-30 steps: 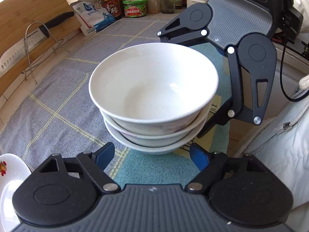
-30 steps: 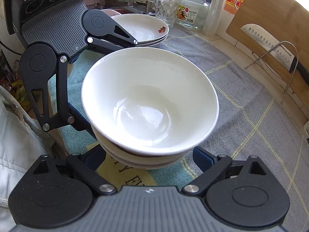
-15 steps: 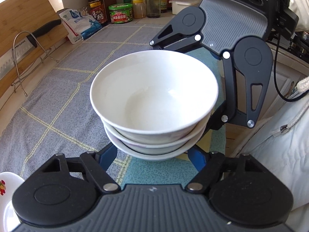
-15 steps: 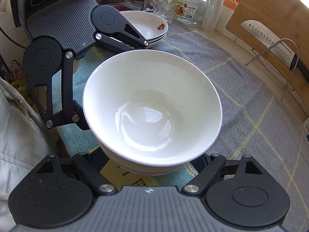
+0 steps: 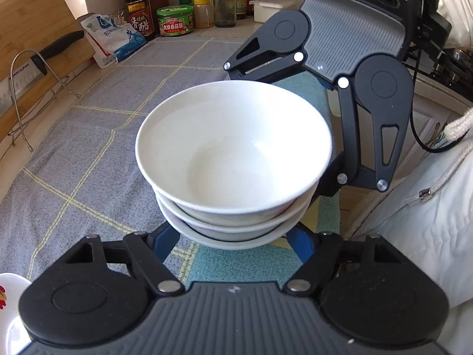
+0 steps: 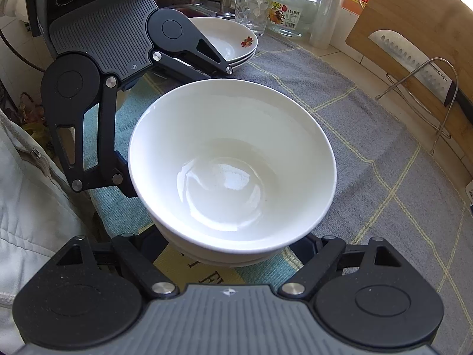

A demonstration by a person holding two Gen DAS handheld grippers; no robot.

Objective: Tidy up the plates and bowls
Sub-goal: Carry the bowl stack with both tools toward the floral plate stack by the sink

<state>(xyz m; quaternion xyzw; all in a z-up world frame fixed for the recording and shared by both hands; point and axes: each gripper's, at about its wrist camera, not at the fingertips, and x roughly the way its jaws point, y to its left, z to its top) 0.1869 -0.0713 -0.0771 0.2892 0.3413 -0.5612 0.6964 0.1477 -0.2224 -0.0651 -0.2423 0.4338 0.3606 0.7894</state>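
Between both spread tongs, left [image 5: 233, 236] and right [image 6: 233, 245], sits the bowl stack [image 5: 233, 159], straddled from opposite sides, unpinched.

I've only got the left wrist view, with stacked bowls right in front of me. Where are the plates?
Observer: The right wrist view shows a stack of plates with a red flower print. It sits on the cloth beyond the bowls, toward the sink tap.
Operator: What's standing near them?
Observer: A clear drinking glass and a lidded glass jar stand just past the plates.
Operator: Anything under the bowls I can't see?
Observer: The mat below the stack has large printed letters on its yellow patch.
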